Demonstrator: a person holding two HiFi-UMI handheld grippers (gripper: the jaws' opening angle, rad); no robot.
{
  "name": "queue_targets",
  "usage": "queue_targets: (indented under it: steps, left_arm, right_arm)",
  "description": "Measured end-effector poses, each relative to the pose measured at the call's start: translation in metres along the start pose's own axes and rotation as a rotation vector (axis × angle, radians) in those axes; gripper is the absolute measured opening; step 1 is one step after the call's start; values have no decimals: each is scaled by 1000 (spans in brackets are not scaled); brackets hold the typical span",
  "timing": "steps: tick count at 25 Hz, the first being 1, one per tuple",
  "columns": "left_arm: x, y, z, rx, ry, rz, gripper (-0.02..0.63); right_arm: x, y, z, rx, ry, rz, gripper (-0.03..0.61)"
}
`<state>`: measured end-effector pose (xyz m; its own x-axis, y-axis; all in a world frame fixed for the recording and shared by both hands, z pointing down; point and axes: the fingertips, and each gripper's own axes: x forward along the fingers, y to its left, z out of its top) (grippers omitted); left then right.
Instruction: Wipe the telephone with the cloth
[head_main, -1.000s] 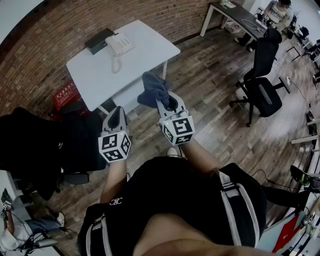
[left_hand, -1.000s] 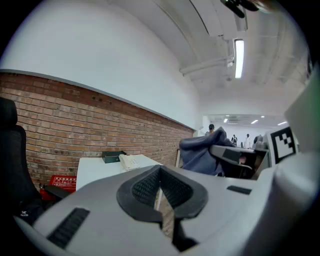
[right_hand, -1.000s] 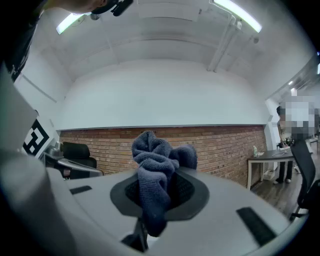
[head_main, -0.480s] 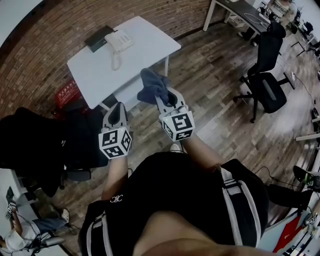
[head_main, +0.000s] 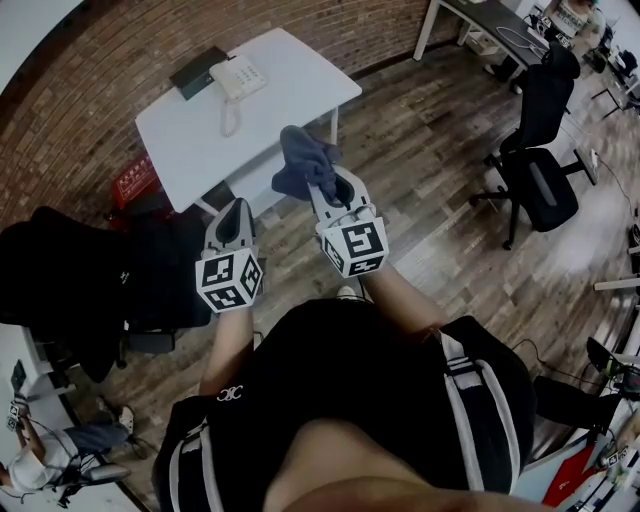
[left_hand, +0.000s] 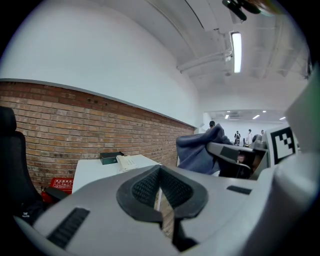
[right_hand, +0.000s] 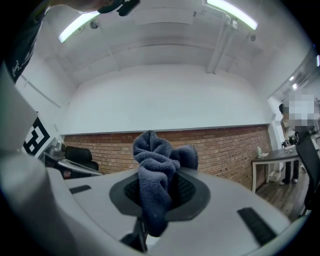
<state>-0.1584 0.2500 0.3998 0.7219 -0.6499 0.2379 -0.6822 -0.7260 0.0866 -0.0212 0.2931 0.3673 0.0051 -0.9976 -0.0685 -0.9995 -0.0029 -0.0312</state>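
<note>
Head view shows the person standing on the wooden floor (head_main: 420, 180), holding both tools in front of the body. The right gripper (head_main: 322, 188) has its jaws pressed on a crumpled dark blue microfibre cloth (head_main: 303, 165), which bunches up above the jaw tips in the right gripper view (right_hand: 156, 160). The left gripper (head_main: 236, 212) has its jaws closed together with nothing between them, as the left gripper view confirms. The white corded desk telephone (head_main: 238, 78) lies on the small white rectangular table (head_main: 280, 115), beside a flat dark box (head_main: 198, 72), well apart from both grippers and not touched by the cloth.
</note>
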Motion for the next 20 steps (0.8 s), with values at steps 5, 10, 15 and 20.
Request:
queue_targets:
  steps: [5,10,15,20]
  left_arm:
    - [17,-22,1,5,-1,9,-6]
    - [42,-37,3,2,7,14,-6]
    - [57,-55,-3,-15,9,28,-6]
    - [71,-67,-12,-8,54,7,-6]
  right_arm:
    - [-2,-24,-1,34,-8,35,54]
    - [3,-52,-3,19,-1,49,54]
    - [-7,-76,-15,16,31,74,54]
    - [-8,-91,-22,37,48,63,54]
